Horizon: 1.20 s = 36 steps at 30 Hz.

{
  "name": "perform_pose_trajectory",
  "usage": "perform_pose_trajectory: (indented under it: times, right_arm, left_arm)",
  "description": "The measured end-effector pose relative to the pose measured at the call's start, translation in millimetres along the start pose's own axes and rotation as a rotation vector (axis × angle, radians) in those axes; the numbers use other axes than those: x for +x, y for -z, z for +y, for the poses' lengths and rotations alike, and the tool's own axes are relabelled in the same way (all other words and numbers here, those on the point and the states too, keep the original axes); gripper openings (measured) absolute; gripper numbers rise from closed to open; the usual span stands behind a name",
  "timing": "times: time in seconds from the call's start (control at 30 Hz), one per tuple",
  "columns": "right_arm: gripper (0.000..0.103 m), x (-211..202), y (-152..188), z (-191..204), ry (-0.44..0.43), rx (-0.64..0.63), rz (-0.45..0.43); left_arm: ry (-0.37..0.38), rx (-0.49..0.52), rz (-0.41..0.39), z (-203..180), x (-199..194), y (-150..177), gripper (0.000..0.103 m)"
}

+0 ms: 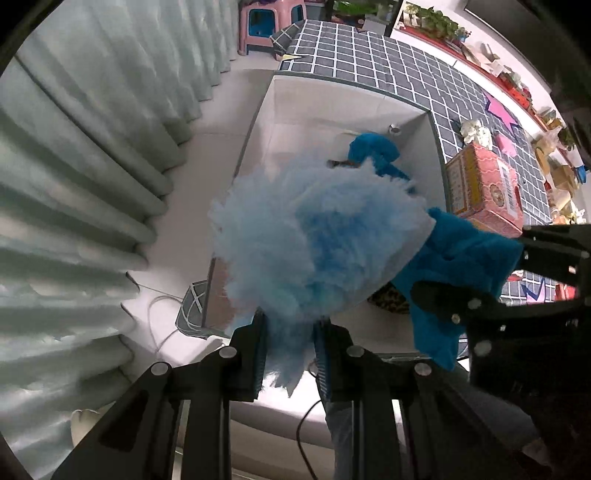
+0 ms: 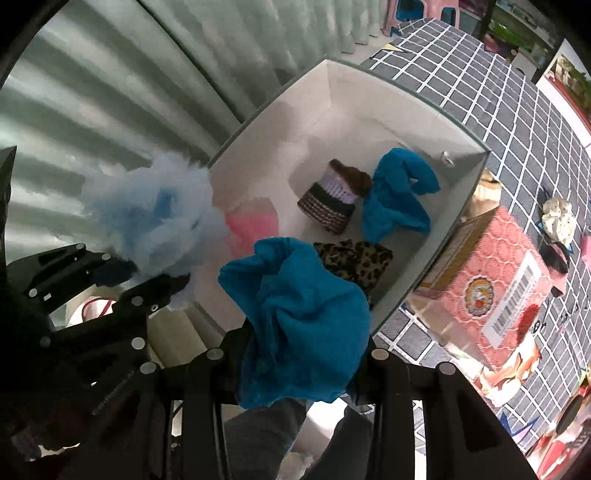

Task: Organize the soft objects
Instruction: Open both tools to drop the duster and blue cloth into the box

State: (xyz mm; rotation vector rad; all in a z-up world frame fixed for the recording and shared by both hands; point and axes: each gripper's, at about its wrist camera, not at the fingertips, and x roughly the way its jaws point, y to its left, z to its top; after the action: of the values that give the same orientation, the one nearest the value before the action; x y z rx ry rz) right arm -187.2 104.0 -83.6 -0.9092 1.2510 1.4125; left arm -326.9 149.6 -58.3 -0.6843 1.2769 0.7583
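My left gripper (image 1: 290, 354) is shut on a fluffy light blue soft item (image 1: 314, 236) and holds it over the near left rim of a white box (image 1: 295, 92). My right gripper (image 2: 303, 354) is shut on a teal cloth (image 2: 306, 317) over the box's near edge (image 2: 436, 258). The fluffy item (image 2: 155, 221) and the left gripper (image 2: 177, 284) show at the left of the right wrist view. The right gripper (image 1: 476, 284) and teal cloth (image 1: 465, 266) show at the right of the left wrist view. Inside the box lie another teal cloth (image 2: 399, 195), a knitted striped piece (image 2: 332, 203), a leopard-print piece (image 2: 354, 262) and a pink item (image 2: 255, 221).
The box stands on a grey grid-patterned cloth (image 2: 498, 85). A pink carton (image 2: 495, 280) stands right beside the box. A white spotted scrunchie (image 2: 557, 218) lies further right. Pale curtains (image 1: 74, 184) hang to the left. A pink stool (image 1: 266, 22) stands beyond the table.
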Motion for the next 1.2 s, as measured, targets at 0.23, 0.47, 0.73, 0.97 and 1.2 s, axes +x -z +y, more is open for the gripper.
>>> perform_pose_trajectory:
  times: [0.23,0.47,0.73,0.97,1.2]
  right_arm:
    - [0.039,4,4,-2,-0.004,0.011,0.007]
    - [0.039,5,5,-8,-0.010,0.039,0.008]
    - [0.039,6,5,-10,-0.017,0.051,0.015]
    - [0.039,6,5,-10,-0.018,0.050,0.015]
    - [0.039,7,6,-10,-0.021,0.051,0.018]
  left_arm:
    - [-0.002,0.012,0.013,-4,6,-2,0.025]
    - [-0.002,0.017,0.022,-7,9,-3,0.025]
    - [-0.006,0.018,0.033,-9,14,-5,0.025]
    - [-0.008,0.021,0.039,-11,17,-7,0.025]
    - [-0.021,0.019,0.051,-13,20,-6,0.025]
